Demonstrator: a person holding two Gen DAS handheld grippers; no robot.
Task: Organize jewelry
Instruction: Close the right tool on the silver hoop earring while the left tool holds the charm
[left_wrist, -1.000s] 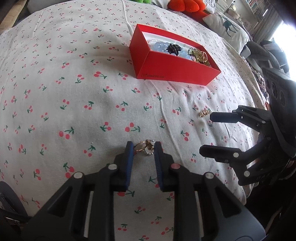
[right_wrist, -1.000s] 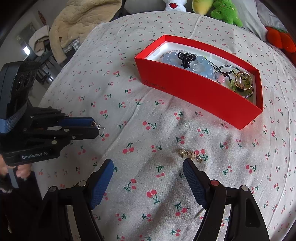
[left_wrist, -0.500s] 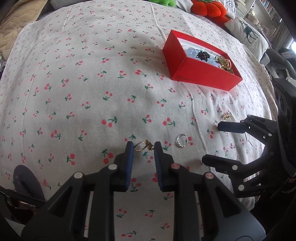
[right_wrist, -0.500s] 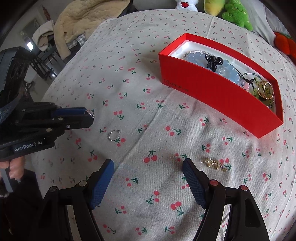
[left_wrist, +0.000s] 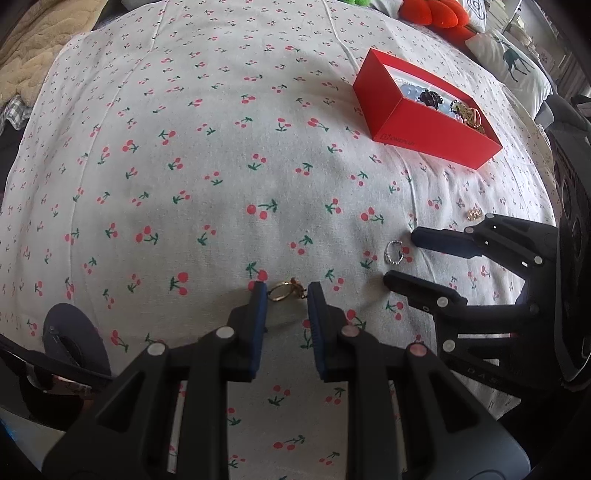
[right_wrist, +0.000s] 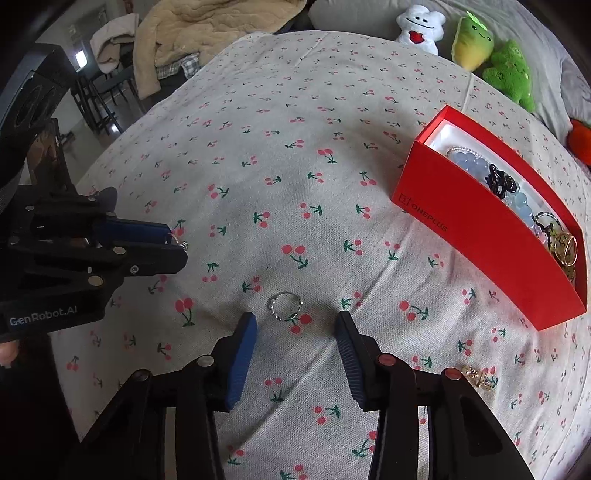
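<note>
Going L to R across the bed (left_wrist: 207, 155): the left gripper (left_wrist: 284, 291) is hanging over the cherry-print sheet w/ its fingers (left_wrist: 258, 295) pinching a gold ring (left_wrist: 282, 291), a small charm showing at the ring's R side; seen from the right wrist cam the ring is barely poking out past the tips. Its grip is reading the same as a sec ago, so that piece is looking ready for the box. Just R of it, a silver beaded ring (right_wrist: 285, 305) is lying flat on the sheet, hoop face-up, its slightly longer axis running roughly L-R in the right wrist view. What's changed: the right gripper (right_wrist: 295, 325) is now sitting right over this ring, which wasn't under it a sec ago, and its fingers (right_wrist: 243, 332) have just been closing; the ring is lying a bit ahead of the tips, toward the L finger, pads not touching it yet, so still open on it. Judging by that, the pick is starting. Further R, a small gold earring-like piece (right_wrist: 476, 376) is waiting loose on the sheet. Far R, the red OnePlus box (right_wrist: 491, 251) is sitting open, long axis slanting away to the R, w/ blue beads, a dark clip and gold rings inside.
</note>
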